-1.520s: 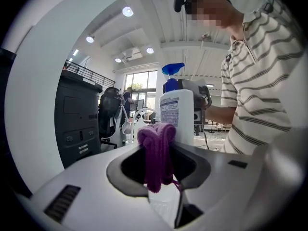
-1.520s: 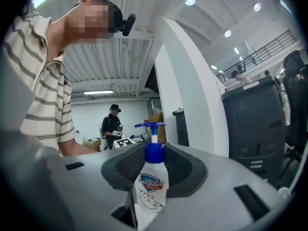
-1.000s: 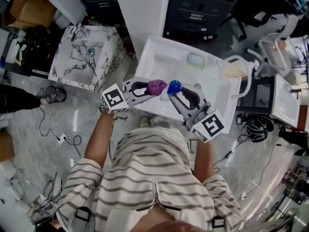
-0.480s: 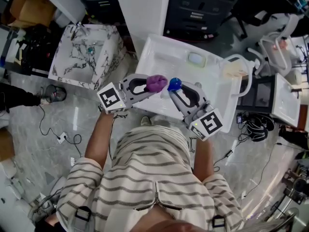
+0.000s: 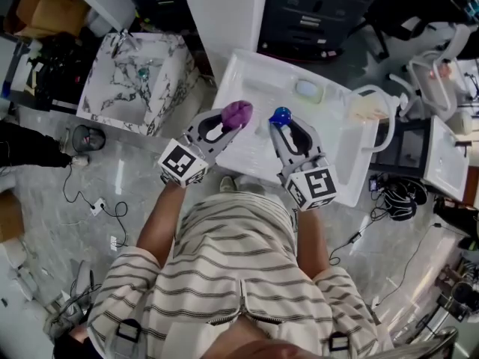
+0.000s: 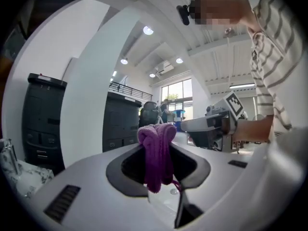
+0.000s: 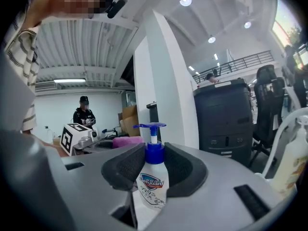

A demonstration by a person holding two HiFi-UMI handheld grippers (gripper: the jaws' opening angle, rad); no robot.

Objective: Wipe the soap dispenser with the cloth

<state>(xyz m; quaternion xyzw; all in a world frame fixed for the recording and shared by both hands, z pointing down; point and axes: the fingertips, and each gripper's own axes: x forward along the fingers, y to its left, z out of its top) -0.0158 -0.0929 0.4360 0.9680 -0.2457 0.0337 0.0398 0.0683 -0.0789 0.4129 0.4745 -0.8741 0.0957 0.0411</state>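
My left gripper (image 5: 233, 120) is shut on a bunched purple cloth (image 5: 239, 113), which hangs between the jaws in the left gripper view (image 6: 157, 153). The cloth also shows as a pink lump in the right gripper view (image 7: 128, 141). My right gripper (image 5: 281, 126) is shut on a white soap dispenser (image 7: 151, 186) with a blue pump head (image 5: 280, 115), held upright by its neck. Both are raised over the white sink (image 5: 329, 144), with the cloth a short way left of the pump head and apart from it. The right gripper (image 6: 211, 127) appears to the right in the left gripper view.
A green soap bar (image 5: 306, 90) lies in the white sink. A marble-patterned basin (image 5: 161, 88) stands to the left, a white pillar (image 5: 224, 10) behind. A white curved pipe (image 5: 385, 122) and another bottle (image 7: 292, 162) are at the right. Cables (image 5: 93, 204) trail on the floor.
Both grippers have swung to point further away from me over the sink. The gap between the cloth and the pump head has widened. Both grips are unchanged.
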